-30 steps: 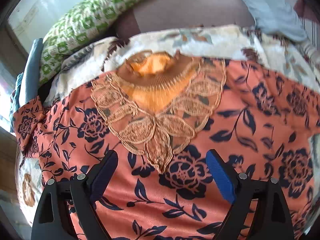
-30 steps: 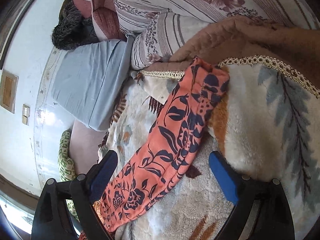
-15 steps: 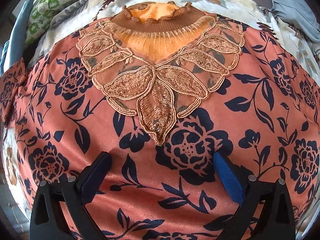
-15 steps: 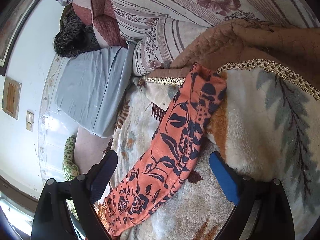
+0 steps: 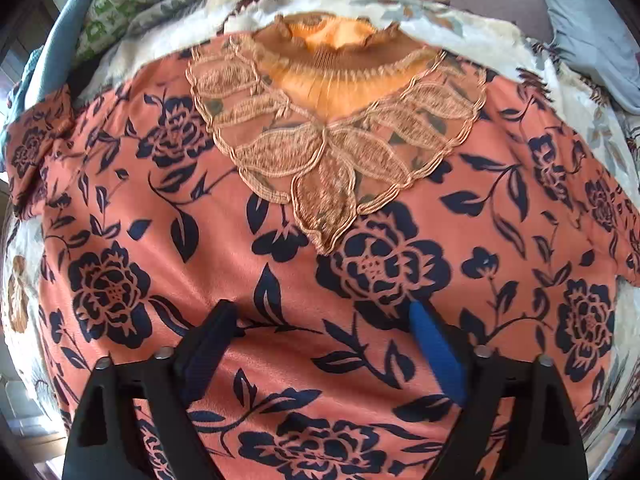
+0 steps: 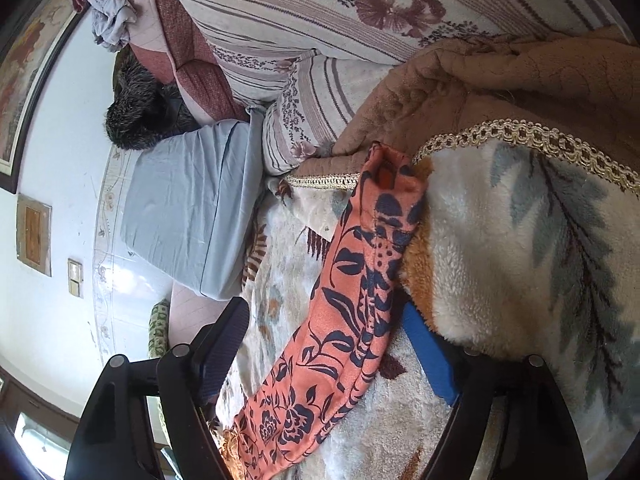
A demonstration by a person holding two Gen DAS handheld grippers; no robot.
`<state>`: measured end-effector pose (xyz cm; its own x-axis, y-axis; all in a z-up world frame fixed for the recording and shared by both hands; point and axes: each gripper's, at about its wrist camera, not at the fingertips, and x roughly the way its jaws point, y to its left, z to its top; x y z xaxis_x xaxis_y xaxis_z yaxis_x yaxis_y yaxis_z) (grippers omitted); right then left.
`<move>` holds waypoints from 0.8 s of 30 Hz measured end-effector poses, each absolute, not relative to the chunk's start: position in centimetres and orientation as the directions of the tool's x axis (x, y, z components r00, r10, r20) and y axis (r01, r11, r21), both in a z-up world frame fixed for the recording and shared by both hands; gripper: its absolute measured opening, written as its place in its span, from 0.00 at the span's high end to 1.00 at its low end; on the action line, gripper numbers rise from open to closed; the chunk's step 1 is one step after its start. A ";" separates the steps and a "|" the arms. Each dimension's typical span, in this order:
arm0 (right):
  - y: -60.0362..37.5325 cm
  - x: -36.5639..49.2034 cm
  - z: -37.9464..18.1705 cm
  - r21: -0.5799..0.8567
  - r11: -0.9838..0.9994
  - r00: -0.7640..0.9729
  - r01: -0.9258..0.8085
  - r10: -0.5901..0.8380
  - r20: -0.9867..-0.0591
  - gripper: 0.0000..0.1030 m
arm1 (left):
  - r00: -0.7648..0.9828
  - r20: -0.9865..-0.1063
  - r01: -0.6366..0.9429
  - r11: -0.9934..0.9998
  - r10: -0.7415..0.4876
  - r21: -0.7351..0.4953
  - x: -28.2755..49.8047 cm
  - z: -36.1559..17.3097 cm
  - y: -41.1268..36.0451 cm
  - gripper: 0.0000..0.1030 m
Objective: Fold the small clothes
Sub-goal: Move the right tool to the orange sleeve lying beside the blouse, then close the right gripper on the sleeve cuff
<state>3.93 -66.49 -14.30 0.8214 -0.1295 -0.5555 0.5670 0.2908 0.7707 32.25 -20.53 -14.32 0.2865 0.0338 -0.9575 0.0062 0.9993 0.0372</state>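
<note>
An orange top with dark blue flowers [image 5: 320, 264] lies spread flat on a plush floral blanket [image 5: 440, 36], its lace collar [image 5: 336, 136] facing away from me. My left gripper [image 5: 320, 316] is open, just above the chest of the top, empty. In the right wrist view one long sleeve of the top [image 6: 352, 280] stretches over the blanket [image 6: 520, 248] toward a brown quilt. My right gripper [image 6: 324, 320] is open with a finger on each side of the sleeve, holding nothing.
A green patterned pillow [image 5: 132, 4] and a grey-blue pillow [image 5: 592, 32] lie behind the top. In the right wrist view a grey-blue pillow [image 6: 188, 208], striped floral pillows [image 6: 320, 32], a brown quilt [image 6: 500, 92] and a white wall [image 6: 52, 240] surround the sleeve.
My left gripper dipped close over the top's chest, then drew back a little so the collar sits lower in view. My right gripper moved in along the sleeve, which now lies between its fingers.
</note>
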 end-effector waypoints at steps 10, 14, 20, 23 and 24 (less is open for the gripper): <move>-67.3 4.2 -15.2 0.766 0.264 0.810 0.586 -0.197 -0.552 0.60 | 0.416 -0.877 0.302 0.946 -0.240 -0.116 35.8 -4.2 -35.8 0.21; -68.0 2.6 -16.6 0.786 0.249 0.825 0.565 -0.156 -0.544 0.94 | 0.344 -0.869 0.519 0.843 -0.356 -0.140 38.1 -3.5 -46.5 0.22; -68.4 1.4 -17.2 0.832 0.265 0.873 0.487 -0.113 -0.475 0.92 | 0.035 -0.917 0.730 0.636 -0.398 -0.248 38.7 -6.5 -62.0 0.23; -68.4 1.5 -17.2 0.840 0.252 0.877 0.480 -0.127 -0.463 0.87 | 0.043 -0.919 0.750 0.620 -0.391 -0.229 38.7 -7.3 -65.0 0.23; -68.3 1.7 -17.2 0.843 0.243 0.877 0.480 -0.135 -0.461 0.85 | 0.040 -0.919 0.745 0.625 -0.392 -0.234 39.0 -7.5 -65.3 0.23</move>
